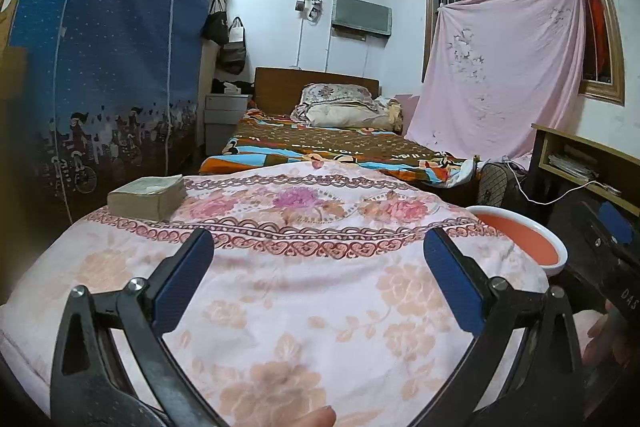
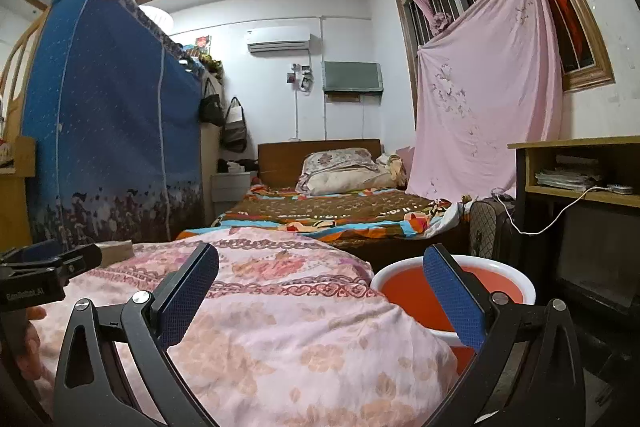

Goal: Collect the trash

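Although no loose scrap of rubbish shows anywhere, the likeliest task thing in reach is the tissue pack (image 1: 147, 197), a squat greenish-tan block lying at the far left edge of the floral blanket (image 1: 304, 291). It sits ahead and to the left of the left gripper (image 1: 319, 281), well apart from it, its long axis running roughly across the view, so the left hand looks the nearer one. That gripper's jaws stand wide apart with nothing between them, only blanket beneath. In the right wrist view the pack is barely a tan corner (image 2: 116, 251) behind the other tool, further off. The right gripper (image 2: 320, 293) also has its jaws spread and empty, aimed over the blanket's right edge. Just beside that edge, lower right, sits the basin (image 2: 516, 293), white-rimmed and orange inside, a plausible place for trash; its inside looks bare, so collecting seems hardly begun. The blanket is soft and humped, so anything on it may sink or shift when nudged. Around it: a blue fabric wardrobe (image 1: 116, 59) at left, a bed (image 1: 332, 143) straight ahead, a pink sheet (image 1: 504, 67) hung at the window, a table (image 2: 580, 167) with papers at right.
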A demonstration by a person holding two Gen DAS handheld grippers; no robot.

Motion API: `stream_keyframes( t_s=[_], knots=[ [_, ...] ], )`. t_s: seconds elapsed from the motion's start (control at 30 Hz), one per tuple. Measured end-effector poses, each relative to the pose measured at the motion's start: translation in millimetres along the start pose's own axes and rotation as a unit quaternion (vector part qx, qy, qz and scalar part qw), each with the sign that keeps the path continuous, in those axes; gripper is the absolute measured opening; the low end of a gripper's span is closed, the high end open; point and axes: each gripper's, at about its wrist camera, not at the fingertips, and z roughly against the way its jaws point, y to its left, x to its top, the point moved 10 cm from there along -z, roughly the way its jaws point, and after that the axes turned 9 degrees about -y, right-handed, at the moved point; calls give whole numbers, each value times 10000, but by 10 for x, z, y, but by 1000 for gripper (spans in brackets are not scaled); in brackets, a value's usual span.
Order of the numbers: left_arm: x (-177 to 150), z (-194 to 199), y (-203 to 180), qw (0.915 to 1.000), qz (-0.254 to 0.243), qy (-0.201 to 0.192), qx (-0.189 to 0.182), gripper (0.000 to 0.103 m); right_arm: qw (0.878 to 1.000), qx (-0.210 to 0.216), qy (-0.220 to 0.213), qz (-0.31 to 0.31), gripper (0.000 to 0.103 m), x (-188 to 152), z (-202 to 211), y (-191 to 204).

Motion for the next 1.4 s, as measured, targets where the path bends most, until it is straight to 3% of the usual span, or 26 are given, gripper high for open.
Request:
stream_keyframes(
  t_s=[1.4],
  knots=[
    [28,116,-35,9998,-125,-138,21,91,9999,85,107,51,103,-126,41,79]
  ],
)
